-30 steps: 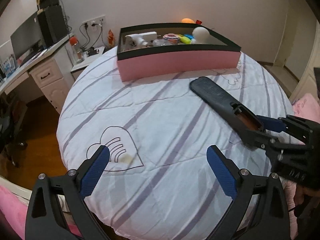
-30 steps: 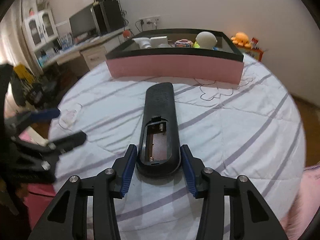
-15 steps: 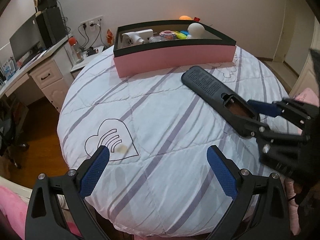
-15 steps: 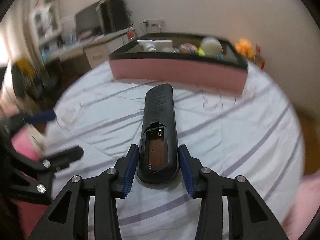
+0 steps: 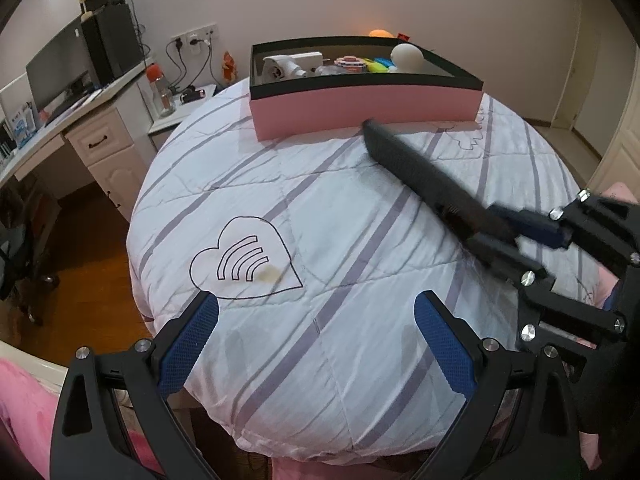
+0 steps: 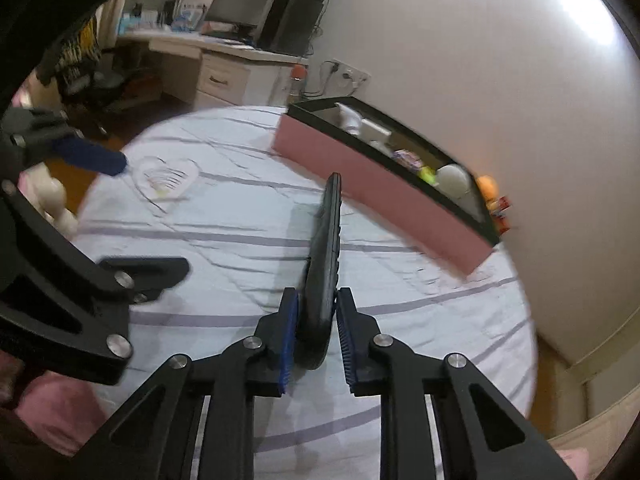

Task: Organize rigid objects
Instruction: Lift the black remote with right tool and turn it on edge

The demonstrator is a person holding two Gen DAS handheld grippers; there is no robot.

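Observation:
My right gripper (image 6: 317, 322) is shut on a black remote control (image 6: 326, 248) and holds it above the bed, turned on its edge. In the left wrist view the remote (image 5: 424, 178) points toward the pink box with the black rim (image 5: 360, 106), its tip close to the box's front wall. The box (image 6: 384, 188) holds several small items, among them a white ball (image 5: 406, 57). My left gripper (image 5: 316, 344) is open and empty over the near edge of the bed.
The round bed has a white quilt with purple stripes (image 5: 320, 240) and a heart print (image 5: 244, 260). A desk with a monitor (image 5: 60, 76) stands at the left, wooden floor below it. A door (image 5: 616, 148) is at the right.
My right gripper has lifted the remote off the quilt, rolled it onto its edge and carried it toward the box. My left gripper has stayed open in place.

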